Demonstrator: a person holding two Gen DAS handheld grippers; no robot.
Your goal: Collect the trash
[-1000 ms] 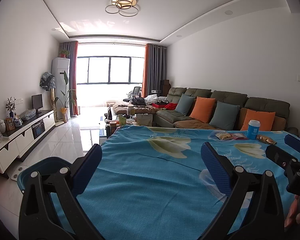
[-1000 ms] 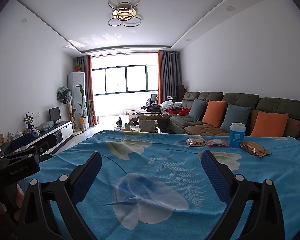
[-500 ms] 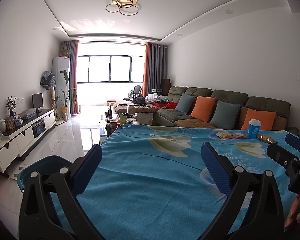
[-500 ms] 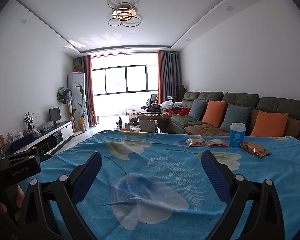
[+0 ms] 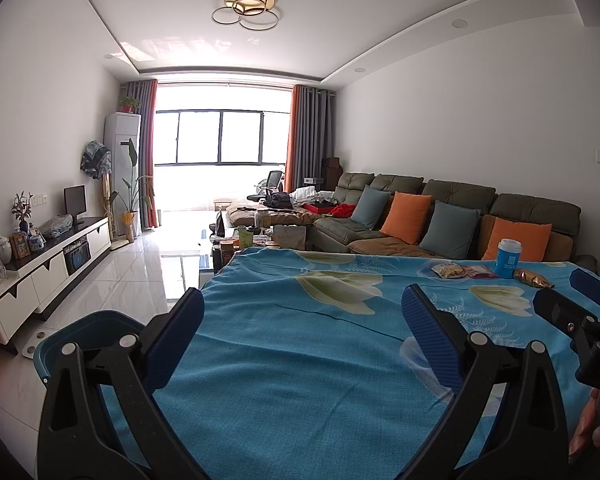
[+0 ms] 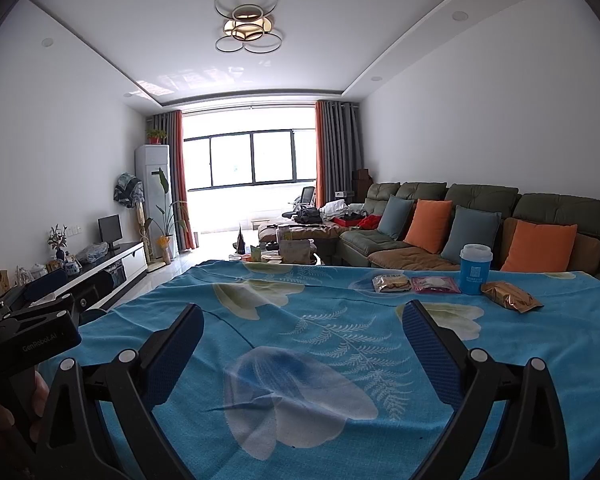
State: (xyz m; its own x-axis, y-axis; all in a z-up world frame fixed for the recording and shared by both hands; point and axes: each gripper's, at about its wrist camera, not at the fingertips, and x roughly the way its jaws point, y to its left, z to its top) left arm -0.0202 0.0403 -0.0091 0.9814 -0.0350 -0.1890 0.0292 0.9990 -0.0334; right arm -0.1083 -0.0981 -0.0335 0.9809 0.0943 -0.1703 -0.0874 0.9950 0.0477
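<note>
A blue paper cup (image 6: 475,269) stands at the far right of the table with its blue flowered cloth (image 6: 320,340). Beside it lie a tan snack packet (image 6: 392,282), a pink packet (image 6: 436,284) and a gold-brown wrapper (image 6: 510,297). The cup (image 5: 508,258) and packets (image 5: 450,270) also show in the left wrist view. My left gripper (image 5: 304,330) is open and empty over the table's near left part. My right gripper (image 6: 302,338) is open and empty over the near middle, well short of the trash.
A blue bin (image 5: 84,332) sits on the floor by the table's left edge. A green sofa with orange and blue cushions (image 6: 480,224) runs behind the table. A cluttered coffee table (image 5: 260,236) and a white TV cabinet (image 5: 48,264) stand further off.
The left wrist view has tilted slightly, so the cup and packets sit a little lower in it. The right gripper has hardly moved. Both stay open.
</note>
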